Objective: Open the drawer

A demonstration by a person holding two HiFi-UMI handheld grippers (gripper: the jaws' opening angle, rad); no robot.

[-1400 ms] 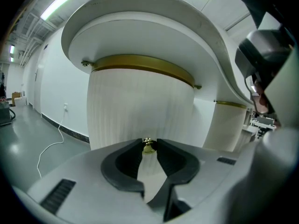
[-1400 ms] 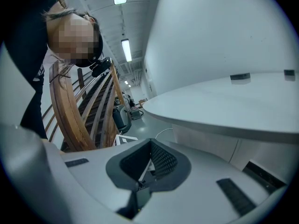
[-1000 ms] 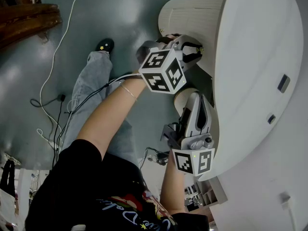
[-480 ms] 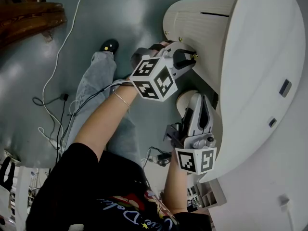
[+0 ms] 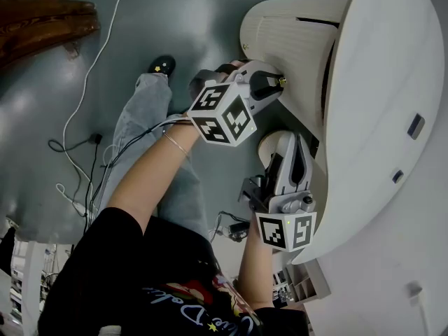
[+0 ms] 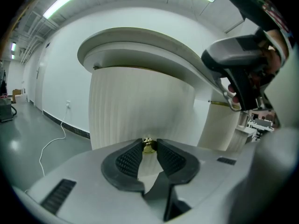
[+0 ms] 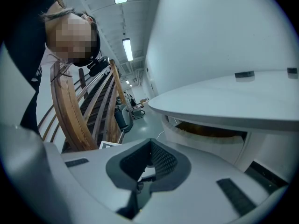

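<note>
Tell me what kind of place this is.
Probably a large indoor hall or lab-like workspace. It has a glossy grey floor with loose cables, long ceiling strip lights, and a curved white desk near a slatted wooden structure.

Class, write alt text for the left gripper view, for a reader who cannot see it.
The left gripper pinches a small brass knob on a pale, ribbed, curved drawer. A round white tabletop overhangs it.
</note>
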